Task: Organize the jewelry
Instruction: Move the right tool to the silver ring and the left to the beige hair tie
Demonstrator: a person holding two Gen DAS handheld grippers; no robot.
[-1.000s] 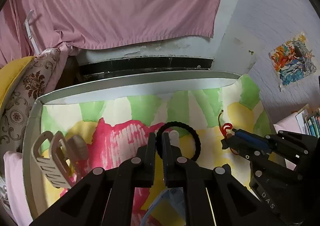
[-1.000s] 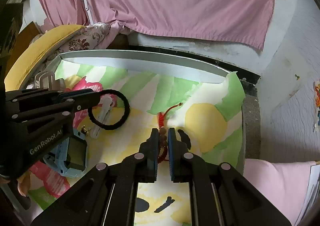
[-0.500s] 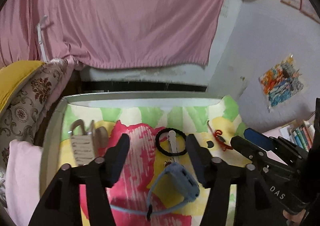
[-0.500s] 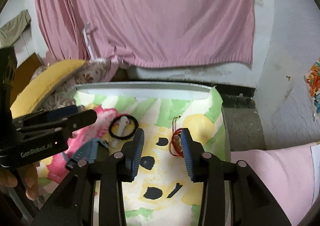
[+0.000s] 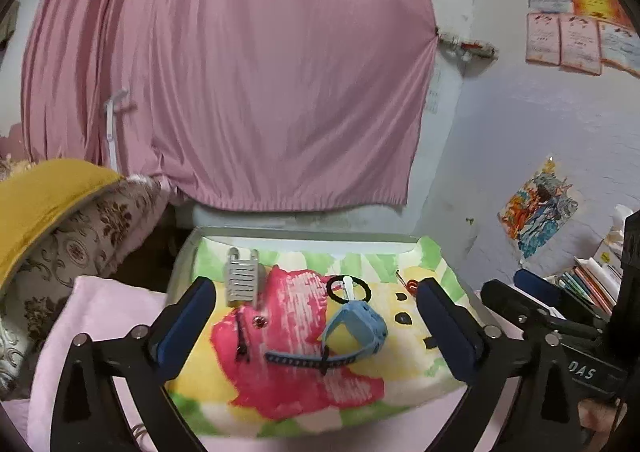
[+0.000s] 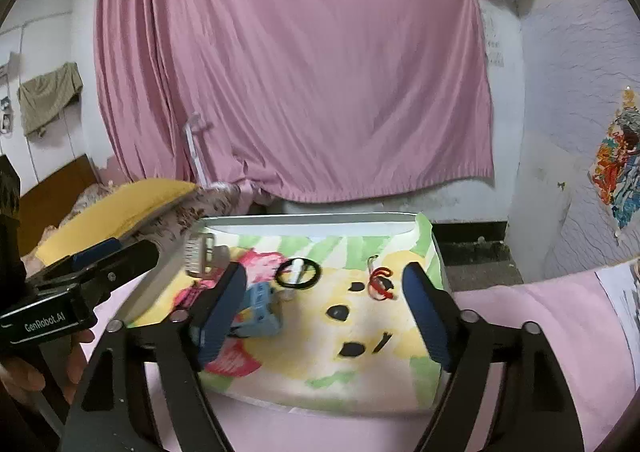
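The black hair tie (image 5: 349, 289) lies flat on the tray (image 5: 304, 242) near its far edge, encircling a white clip. The red cord bracelet (image 6: 381, 280) lies bunched toward the far right corner; the blue watch (image 5: 356, 326) rests mid-tray, strap extended.

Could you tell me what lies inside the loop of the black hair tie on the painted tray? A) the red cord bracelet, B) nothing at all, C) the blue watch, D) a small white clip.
D: a small white clip lies within the ring of the black hair tie; the blue watch and the red cord bracelet lie outside it.

The left gripper (image 6: 108, 272) reads "GenRobot.AI"; the right gripper (image 5: 532, 306) shows "DAS".
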